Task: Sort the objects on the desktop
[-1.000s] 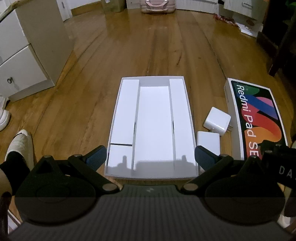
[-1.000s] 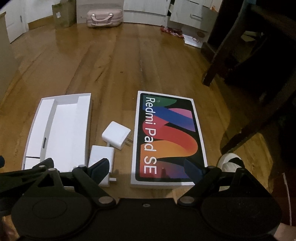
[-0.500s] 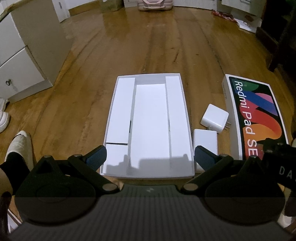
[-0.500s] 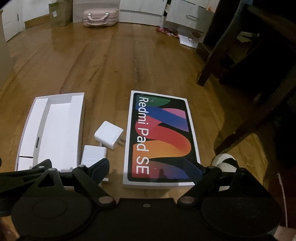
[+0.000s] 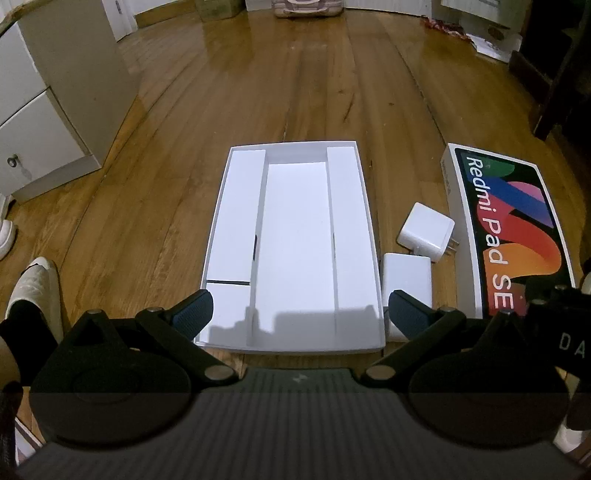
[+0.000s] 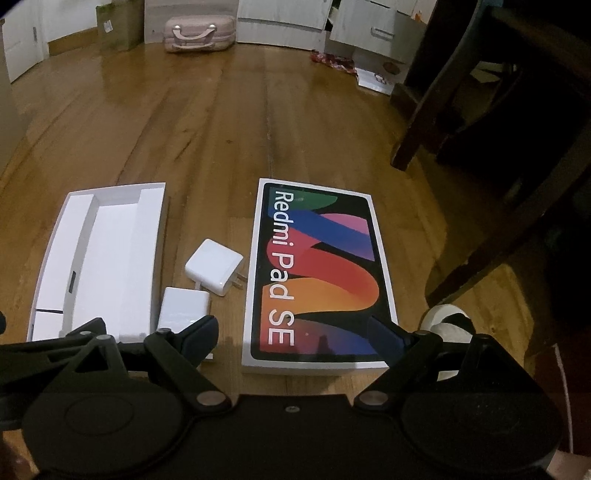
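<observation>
Wooden floor (image 5: 229, 110) carrying four task objects, which we count as one open white box tray (image 5: 295, 155), one printed tablet box lid (image 6: 317, 280), one white charger (image 6: 214, 271) and one flat white packet (image 6: 183, 308). We see the tray divided into three long lanes, with its long axis running from 6 to 12 o'clock in the left wrist view; the left lane has a short separate section at its 6 o'clock end. The lid lies face up at 3 o'clock of the tray, parallel to it, and its lettering "Redmi Pad SE" reads from 12 toward 6 o'clock. Between tray and lid lie the charger and the packet: the charger sits at 12 o'clock of the packet, just beside it, with its prongs pointing toward the lid at roughly 4 o'clock. We hold the left gripper (image 5: 295, 314) with its fingers spread wide and empty, over the 6 o'clock edge of the tray. The right gripper (image 6: 295, 332) is likewise spread and grips nothing, its fingers straddling the near end of the lid; its left finger covers the near corner of the packet. Around the work we note a white drawer cabinet (image 5: 44, 122) at 10 o'clock, a pink case (image 6: 199, 33) at 12 o'clock, dark furniture legs (image 6: 461, 122) at 2 o'clock, and a pale shoe (image 5: 35, 288) at 9 o'clock.
</observation>
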The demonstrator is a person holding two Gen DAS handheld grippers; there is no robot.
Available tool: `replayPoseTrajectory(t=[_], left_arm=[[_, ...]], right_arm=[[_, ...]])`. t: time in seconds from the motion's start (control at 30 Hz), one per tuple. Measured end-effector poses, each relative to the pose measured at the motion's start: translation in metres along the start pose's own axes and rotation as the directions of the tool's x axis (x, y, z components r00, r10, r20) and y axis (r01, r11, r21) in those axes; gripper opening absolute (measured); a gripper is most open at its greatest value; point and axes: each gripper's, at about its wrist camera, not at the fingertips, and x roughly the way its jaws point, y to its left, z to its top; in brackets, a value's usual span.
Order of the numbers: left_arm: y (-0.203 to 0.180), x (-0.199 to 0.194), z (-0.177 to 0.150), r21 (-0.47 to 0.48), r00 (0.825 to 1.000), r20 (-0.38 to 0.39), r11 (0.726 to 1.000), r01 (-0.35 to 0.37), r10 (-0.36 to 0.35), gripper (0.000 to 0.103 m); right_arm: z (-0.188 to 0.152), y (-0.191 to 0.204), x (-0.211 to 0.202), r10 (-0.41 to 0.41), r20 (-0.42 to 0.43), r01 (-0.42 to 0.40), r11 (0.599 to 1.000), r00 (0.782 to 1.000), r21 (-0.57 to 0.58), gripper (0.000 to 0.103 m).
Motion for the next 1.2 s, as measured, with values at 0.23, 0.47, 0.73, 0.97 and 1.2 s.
replayPoseTrajectory(t=[0.23,0.47,0.73,0.97,1.2], left_arm=[[0.001,0.001,-0.001,-0.006,1.0,0.003,1.0,0.013,-0.013,0.103],[0.01,0.019,-0.009,-0.108,0.996,0.003,0.99,0.092,-0.092,0.103],[-0.012,0.029,-0.009,-0.03,0.98,0.044,0.98,0.195,-0.193,0.09],[-0.034,0.05,-0.018,0.004,0.94,-0.027,0.94,0.341,-0.341,0.061],[-0.057,0.059,-0.026,0.088,0.941,-0.049,0.937,0.337,-0.334,0.036]], right_arm=[[0.0,0.0,0.001,-0.001,-0.002,0.001,1.0,1.0,0.0,0.091],[0.0,-0.011,0.009,0.015,-0.009,-0.015,1.0,1.0,0.021,0.091],[0.004,-0.043,0.021,0.141,-0.015,-0.135,0.97,0.99,0.205,0.09],[0.011,-0.054,0.038,0.186,-0.006,-0.178,0.949,0.983,0.261,0.083],[0.013,-0.067,0.045,0.145,-0.003,-0.139,0.95,0.989,0.28,0.083]])
